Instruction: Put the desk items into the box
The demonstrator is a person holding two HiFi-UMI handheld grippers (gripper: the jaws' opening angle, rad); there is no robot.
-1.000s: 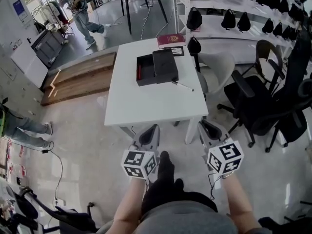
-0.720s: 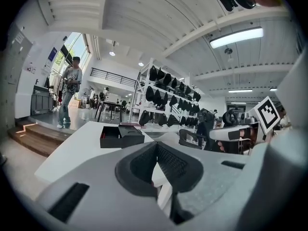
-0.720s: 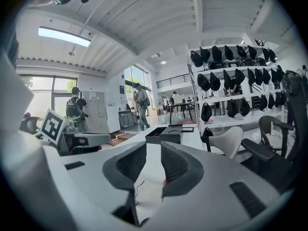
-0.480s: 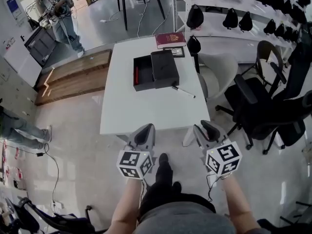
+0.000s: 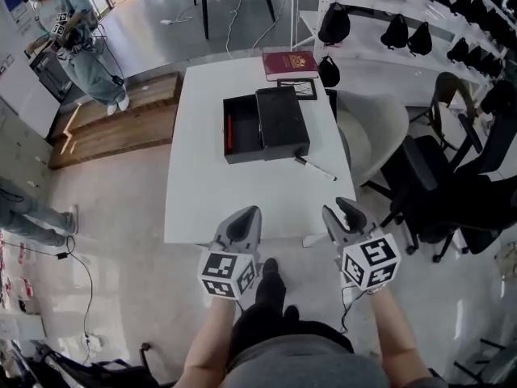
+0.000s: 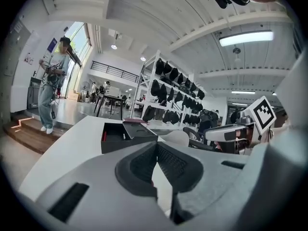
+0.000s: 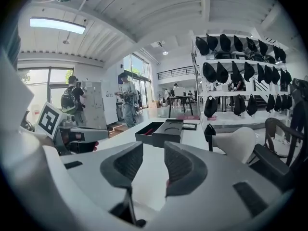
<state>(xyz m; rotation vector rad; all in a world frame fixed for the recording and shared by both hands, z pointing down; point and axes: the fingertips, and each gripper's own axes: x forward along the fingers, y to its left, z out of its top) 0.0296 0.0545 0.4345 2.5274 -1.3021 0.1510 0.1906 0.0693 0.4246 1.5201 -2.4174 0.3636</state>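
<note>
Head view: your pen (image 5: 316, 168) lies on the white table (image 5: 210, 192) just beside the open black box (image 5: 241, 128). It looks light, stiff and likely to roll, so pinch it mid-barrel. The red book (image 5: 289, 65) carries gold print too small to read. Left gripper view: your left gripper (image 6: 156, 146) is clenched and empty. Right gripper view: your right gripper (image 7: 154, 150) has just been opening, with nothing between its jaws.
</note>
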